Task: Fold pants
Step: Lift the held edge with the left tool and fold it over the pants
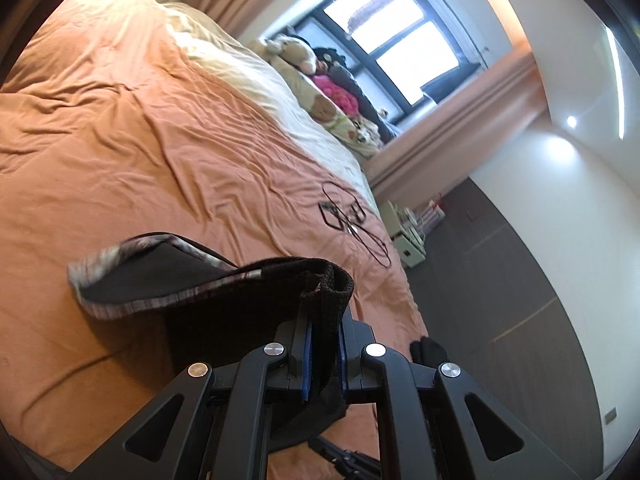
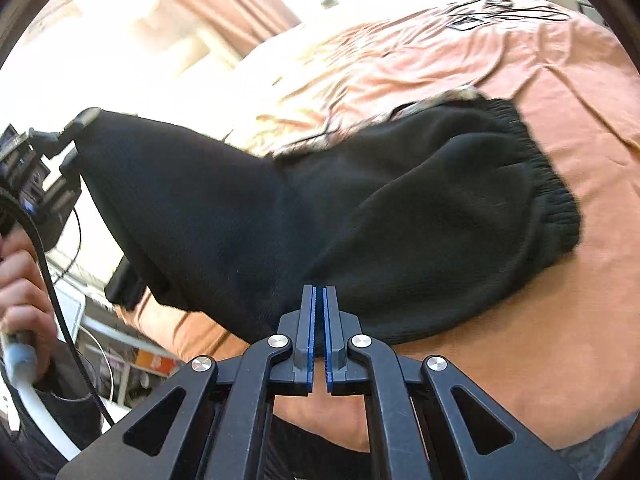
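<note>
The wide bed with the rumpled orange cotton sheet (image 1: 120, 128) serves as the folding surface, and the black knit pants with an elastic ribbed waistband (image 2: 400, 208) lie across the centre of the right wrist view, waistband flat at right, leg end raised at left so it can likely be carried over for a fold. Left tongs (image 1: 325, 344), bottom centre, are clamped on the ribbed black hem; right tongs (image 2: 319, 320) are pressed together, seemingly pinching the pants' lower edge.

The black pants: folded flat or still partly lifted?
Partly lifted: the left tongs hold one end of the black pants above the bed.
</note>
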The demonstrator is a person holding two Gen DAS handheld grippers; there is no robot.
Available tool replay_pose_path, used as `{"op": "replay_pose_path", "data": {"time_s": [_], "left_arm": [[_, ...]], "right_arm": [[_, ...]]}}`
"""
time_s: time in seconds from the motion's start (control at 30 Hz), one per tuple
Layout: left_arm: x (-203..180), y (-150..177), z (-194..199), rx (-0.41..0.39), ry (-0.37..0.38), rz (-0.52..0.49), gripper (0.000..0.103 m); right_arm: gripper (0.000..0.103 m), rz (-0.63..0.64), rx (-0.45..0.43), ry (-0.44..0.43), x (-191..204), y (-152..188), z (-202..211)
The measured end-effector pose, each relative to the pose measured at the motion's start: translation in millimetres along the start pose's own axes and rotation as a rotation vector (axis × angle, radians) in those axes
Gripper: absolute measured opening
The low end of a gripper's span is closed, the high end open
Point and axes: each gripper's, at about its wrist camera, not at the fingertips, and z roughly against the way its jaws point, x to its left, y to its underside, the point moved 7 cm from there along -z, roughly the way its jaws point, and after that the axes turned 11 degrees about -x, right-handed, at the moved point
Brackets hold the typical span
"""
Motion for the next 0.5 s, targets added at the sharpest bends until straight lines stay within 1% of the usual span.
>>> {"op": "replay_pose_path", "data": {"time_s": [0.03, 0.07, 0.1, 0.13, 0.17, 0.23, 0.3, 0.33, 0.4, 0.43, 0.47, 0.5], "left_arm": [[-4.1, 4.2, -5.9, 0.014, 0.006, -0.007, 0.01], [-5.7, 6.7, -10.7, 0.026, 0.011, -0.012, 0.01], [-10.7, 12.5, -14.5, 0.039, 0.016, -0.019, 0.01], [-14.6, 18.9, -21.1, 0.057, 0.021, -0.027, 0.01], [-18.4, 24.5, -25.4, 0.07, 0.024, -0.033, 0.01], [-24.7, 36.2, -33.9, 0.099, 0.029, -0.04, 0.01], [-27.5, 46.2, -40.6, 0.123, 0.032, -0.042, 0.01], [-29.7, 53.0, -46.2, 0.14, 0.034, -0.046, 0.01], [-34.0, 62.6, -53.4, 0.163, 0.037, -0.054, 0.01], [-36.2, 69.1, -57.7, 0.179, 0.04, -0.059, 0.01], [-38.5, 74.8, -60.6, 0.192, 0.043, -0.063, 0.01], [-40.3, 80.9, -65.2, 0.206, 0.044, -0.067, 0.01]], "right_arm": [[0.018, -0.011, -0.014, 0.004, -6.9, -2.5, 7.1], [0.039, -0.021, -0.027, 0.011, -12.7, -4.1, 13.1], [0.051, -0.03, -0.049, 0.012, -17.6, -5.5, 20.8], [0.065, -0.036, -0.071, 0.013, -20.8, -5.7, 28.5], [0.069, -0.042, -0.096, 0.018, -26.5, -7.8, 36.8], [0.07, -0.051, -0.114, 0.024, -35.0, -8.2, 48.3], [0.073, -0.055, -0.129, 0.032, -40.8, -5.1, 59.0], [0.078, -0.056, -0.138, 0.038, -42.4, -5.3, 62.9], [0.081, -0.054, -0.168, 0.042, -47.1, -5.9, 74.6], [0.085, -0.054, -0.177, 0.051, -48.0, -5.5, 78.4], [0.088, -0.057, -0.18, 0.063, -51.1, -4.1, 81.2], [0.09, -0.062, -0.181, 0.069, -53.1, -3.4, 82.5]]}}
